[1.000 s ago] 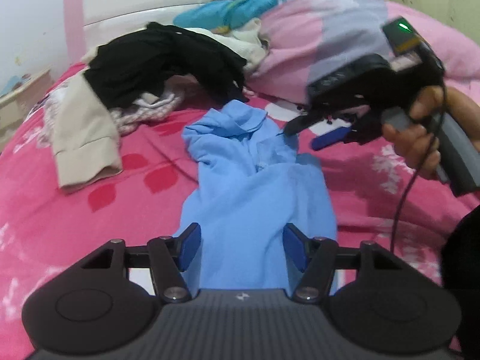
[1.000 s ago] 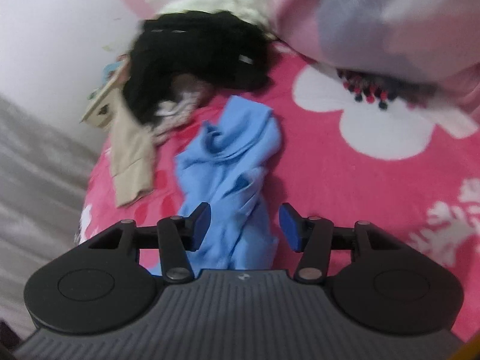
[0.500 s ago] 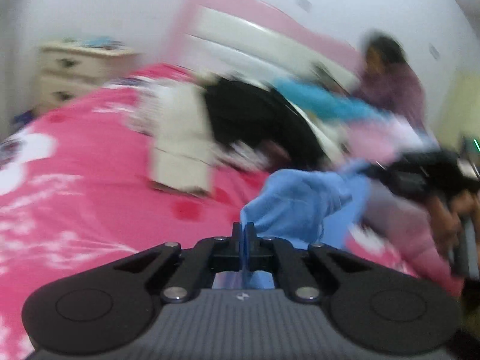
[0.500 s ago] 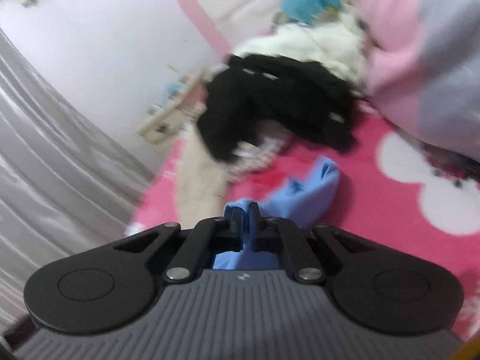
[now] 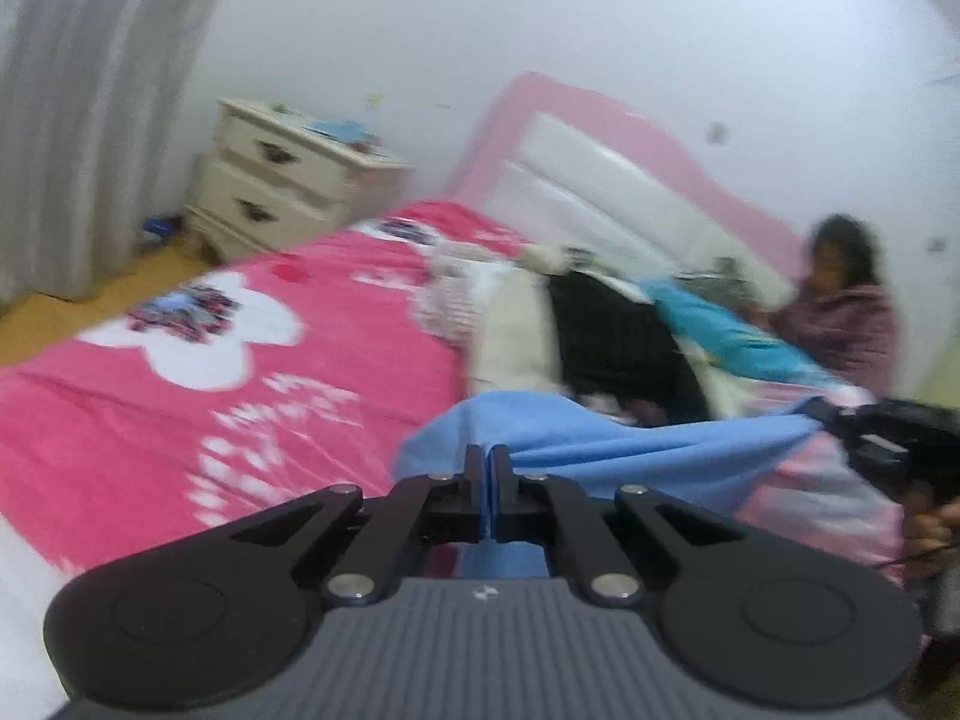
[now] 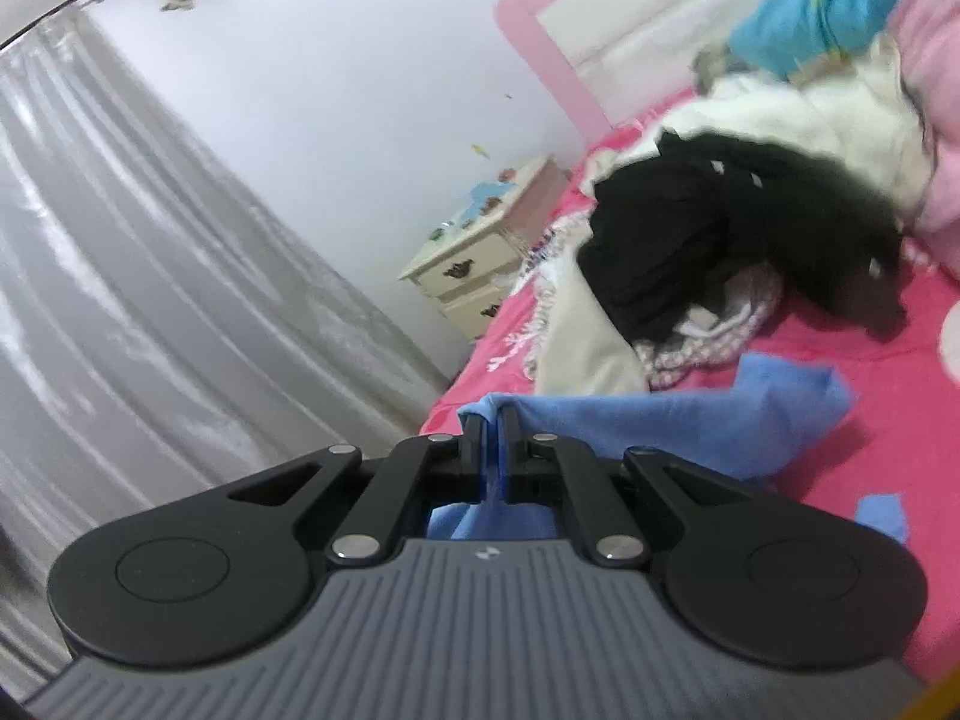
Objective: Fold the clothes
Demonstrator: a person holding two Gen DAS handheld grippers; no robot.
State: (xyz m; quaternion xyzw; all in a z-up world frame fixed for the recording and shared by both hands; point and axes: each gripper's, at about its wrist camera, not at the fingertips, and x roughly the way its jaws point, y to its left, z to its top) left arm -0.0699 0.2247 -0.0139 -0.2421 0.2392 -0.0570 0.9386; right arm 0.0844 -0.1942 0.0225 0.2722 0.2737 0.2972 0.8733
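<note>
A light blue shirt (image 5: 606,450) is stretched in the air between both grippers above the pink bed. My left gripper (image 5: 486,456) is shut on one edge of it. At the far right of the left wrist view, the right gripper (image 5: 840,420) pinches the other end, held by a hand. In the right wrist view, my right gripper (image 6: 493,420) is shut on the blue shirt (image 6: 660,426), whose free part hangs down to the right over the bedspread.
A pile of black (image 6: 720,222), cream (image 6: 588,342) and patterned clothes lies on the pink flowered bedspread (image 5: 210,384). A cream nightstand (image 5: 282,180) and grey curtain (image 6: 150,300) stand left. A person (image 5: 840,306) sits by the pink headboard (image 5: 600,174). Pink quilt at right.
A second ago both grippers were open over the shirt lying flat. They have shut on it and lifted it off the bed, spreading it between them; both views swung left.
</note>
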